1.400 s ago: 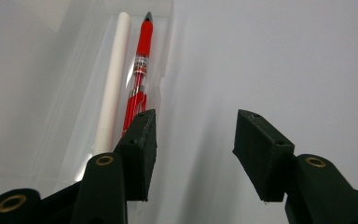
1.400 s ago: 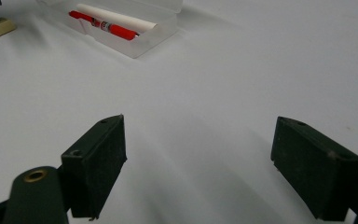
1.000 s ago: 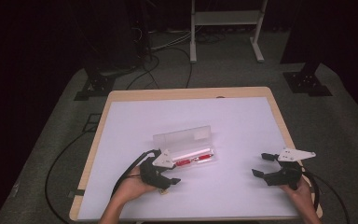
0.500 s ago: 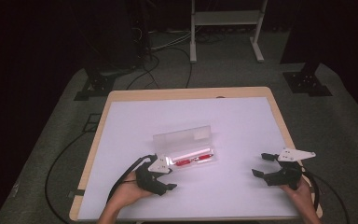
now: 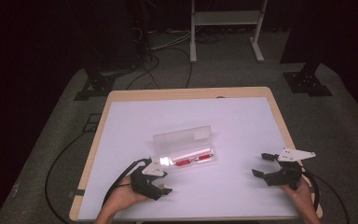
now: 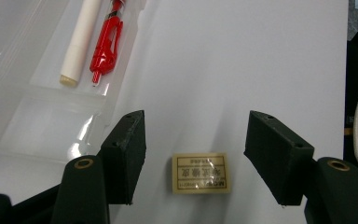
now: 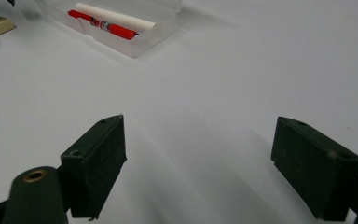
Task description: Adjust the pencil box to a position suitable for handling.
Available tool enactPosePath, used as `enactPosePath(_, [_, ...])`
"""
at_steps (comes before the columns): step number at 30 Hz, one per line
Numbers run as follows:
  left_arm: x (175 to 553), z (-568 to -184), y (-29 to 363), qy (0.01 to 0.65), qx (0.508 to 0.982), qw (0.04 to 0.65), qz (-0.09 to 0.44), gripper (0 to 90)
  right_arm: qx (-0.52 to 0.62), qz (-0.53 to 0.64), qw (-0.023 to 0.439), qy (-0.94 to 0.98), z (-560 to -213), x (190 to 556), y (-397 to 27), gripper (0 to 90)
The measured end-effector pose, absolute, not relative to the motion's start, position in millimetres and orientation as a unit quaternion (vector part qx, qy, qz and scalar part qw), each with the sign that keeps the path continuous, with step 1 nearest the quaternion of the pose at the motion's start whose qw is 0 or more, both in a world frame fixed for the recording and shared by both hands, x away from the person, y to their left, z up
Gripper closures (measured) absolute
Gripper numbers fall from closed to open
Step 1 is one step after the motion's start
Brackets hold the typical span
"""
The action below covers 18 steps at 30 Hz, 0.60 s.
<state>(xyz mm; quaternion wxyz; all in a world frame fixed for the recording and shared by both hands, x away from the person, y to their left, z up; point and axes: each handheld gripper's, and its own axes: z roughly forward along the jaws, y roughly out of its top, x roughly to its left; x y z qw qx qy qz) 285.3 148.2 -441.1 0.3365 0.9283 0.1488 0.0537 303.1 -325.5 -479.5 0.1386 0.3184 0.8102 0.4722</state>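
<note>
Currently the left hand-held gripper [image 6: 191, 158] has just been opening its jaws; they straddle the small yellow eraser [image 6: 201, 173] flat on the tabletop [image 5: 242, 121] without touching it, so probably lining up a pick for the open clear case [image 5: 186, 149] at its 11 o'clock. Right hand-held gripper [image 7: 198, 163] spread, empty, idle at tabletop's 4 o'clock, likely parked clear.

Each gripper was black, with two thick, blocky jaws. The left gripper [image 5: 161, 179] had a grey three-cornered plate on top that shone in the light, and so did the right gripper [image 5: 264, 164]. A black cable looped out from each one. Up close, the jaws had flat dark pads [image 6: 129, 154] and small brass rings near the bottom.
</note>
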Motion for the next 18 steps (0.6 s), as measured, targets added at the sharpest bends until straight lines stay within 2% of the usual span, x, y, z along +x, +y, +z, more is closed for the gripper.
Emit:
enactPosePath(6, [283.6, -445.1, 150.7, 0.147, 0.93, 0.334, 0.05, 38.1, 0.319, 0.472, 0.138, 0.81, -479.4, 303.1, -325.6, 16.7])
enactPosePath(18, [281.8, -453.1, 154.9, 0.144, 0.933, 0.326, 0.049, 46.3, 0.319, 0.472, 0.138, 0.81, -479.4, 303.2, -325.7, 16.7])
